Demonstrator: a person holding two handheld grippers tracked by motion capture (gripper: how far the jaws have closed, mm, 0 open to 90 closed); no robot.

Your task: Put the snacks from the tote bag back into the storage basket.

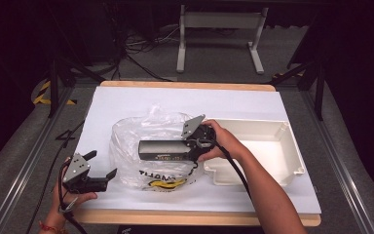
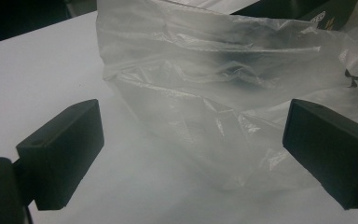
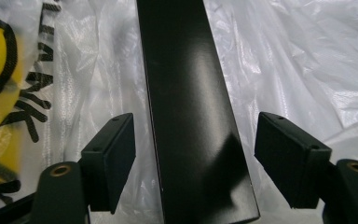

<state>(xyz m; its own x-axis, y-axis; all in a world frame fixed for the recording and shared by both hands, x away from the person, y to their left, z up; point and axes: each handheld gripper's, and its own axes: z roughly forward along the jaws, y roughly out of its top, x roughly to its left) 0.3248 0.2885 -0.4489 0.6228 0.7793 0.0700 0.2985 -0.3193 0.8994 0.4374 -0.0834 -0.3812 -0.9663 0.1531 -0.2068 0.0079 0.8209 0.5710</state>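
Observation:
A long black box [image 1: 163,150] lies across a crumpled clear plastic bag [image 1: 146,131] printed with black and yellow. My right gripper [image 1: 187,148] is at the box's right end. In the right gripper view the box [image 3: 191,93] runs between the jaws with a gap on each side, so the right gripper [image 3: 195,123] is open and its pads are off the box. My left gripper [image 1: 101,164] stands open near the table's front left, just left of the bag. In the left gripper view the left gripper [image 2: 193,112] faces the bag [image 2: 214,70], with nothing between its jaws.
A white shallow tray [image 1: 292,146] sits right of the bag, and the right forearm crosses its front left corner. White paper [image 1: 126,100] covers the wooden table. Behind the table are a white desk frame [image 1: 219,29] and floor cables.

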